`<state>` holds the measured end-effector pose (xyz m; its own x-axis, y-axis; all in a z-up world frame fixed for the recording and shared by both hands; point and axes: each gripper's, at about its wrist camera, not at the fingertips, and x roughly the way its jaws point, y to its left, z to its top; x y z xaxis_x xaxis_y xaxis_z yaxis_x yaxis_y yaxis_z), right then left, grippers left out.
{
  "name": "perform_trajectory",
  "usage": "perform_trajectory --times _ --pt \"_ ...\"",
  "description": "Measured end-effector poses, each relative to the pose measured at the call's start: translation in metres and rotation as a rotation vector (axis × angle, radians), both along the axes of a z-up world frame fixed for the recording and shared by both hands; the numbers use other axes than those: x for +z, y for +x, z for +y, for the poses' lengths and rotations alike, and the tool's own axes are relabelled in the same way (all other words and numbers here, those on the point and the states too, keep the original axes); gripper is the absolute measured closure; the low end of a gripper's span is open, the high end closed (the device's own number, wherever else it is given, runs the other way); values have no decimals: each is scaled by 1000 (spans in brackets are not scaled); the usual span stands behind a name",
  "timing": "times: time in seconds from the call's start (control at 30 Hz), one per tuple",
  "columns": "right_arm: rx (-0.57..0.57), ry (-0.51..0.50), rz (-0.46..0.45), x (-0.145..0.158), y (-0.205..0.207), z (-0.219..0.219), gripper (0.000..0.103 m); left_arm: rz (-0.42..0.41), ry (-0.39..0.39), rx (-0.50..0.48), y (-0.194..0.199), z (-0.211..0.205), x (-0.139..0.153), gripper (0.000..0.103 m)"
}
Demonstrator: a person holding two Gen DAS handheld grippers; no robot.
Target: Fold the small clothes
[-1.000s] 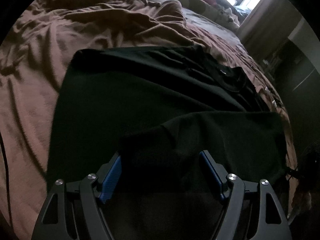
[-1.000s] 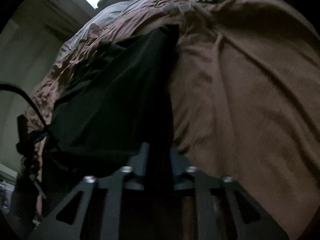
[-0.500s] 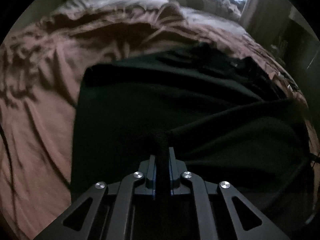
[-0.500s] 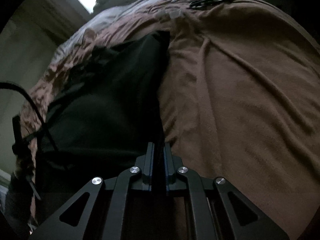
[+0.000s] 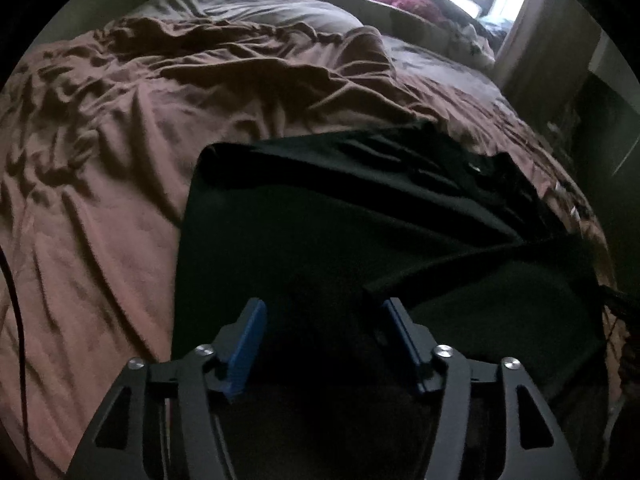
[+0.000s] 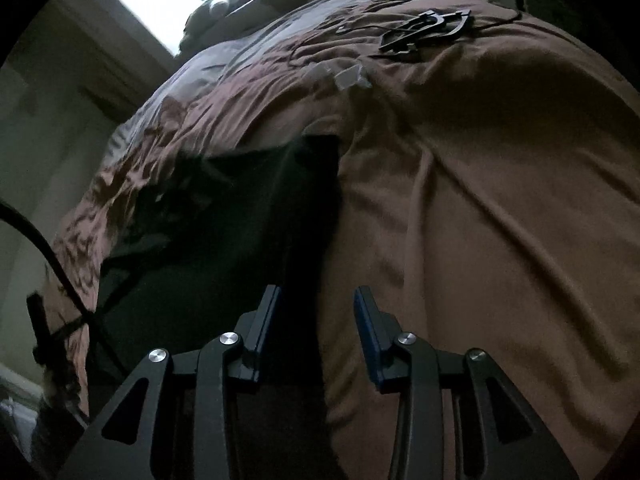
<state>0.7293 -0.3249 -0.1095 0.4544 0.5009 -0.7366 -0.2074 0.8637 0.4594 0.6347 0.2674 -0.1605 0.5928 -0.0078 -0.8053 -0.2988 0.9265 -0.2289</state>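
Your left gripper [image 5: 322, 338] hangs with its jaws spread and empty over the near edge of the black shirt [image 5: 320, 240], which lies flat on the brown bedspread [image 5: 120, 160] with one flap already laid across its right side. Your right gripper [image 6: 316, 330] is likewise parted, holding nothing, straddling the shirt's right edge. For the next fold, pinch both near corners level, take only the layers you mean to move, and carry them evenly so the crease runs straight
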Motion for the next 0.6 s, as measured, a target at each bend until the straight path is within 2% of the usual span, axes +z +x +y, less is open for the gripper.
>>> perform_trajectory --times 0.1,0.2,0.3,0.37,0.47,0.53,0.6 --pt "-21 21 4 -5 24 3 68 11 -30 -27 10 1 -8 39" --pt "-15 49 14 -9 48 8 68 36 -15 -60 20 -5 -18 39" --pt "-62 48 24 -14 66 10 68 44 5 -77 27 -11 -25 39" --pt "-46 41 39 -19 75 19 68 43 33 -97 31 -16 -26 42" --pt "-43 -16 57 -26 85 35 68 45 48 -131 36 -21 -27 61" --pt "-35 -23 67 -31 90 45 68 42 17 -158 38 -22 -28 87" --pt "-27 -80 42 -29 97 56 70 40 17 -166 36 -26 -25 92"
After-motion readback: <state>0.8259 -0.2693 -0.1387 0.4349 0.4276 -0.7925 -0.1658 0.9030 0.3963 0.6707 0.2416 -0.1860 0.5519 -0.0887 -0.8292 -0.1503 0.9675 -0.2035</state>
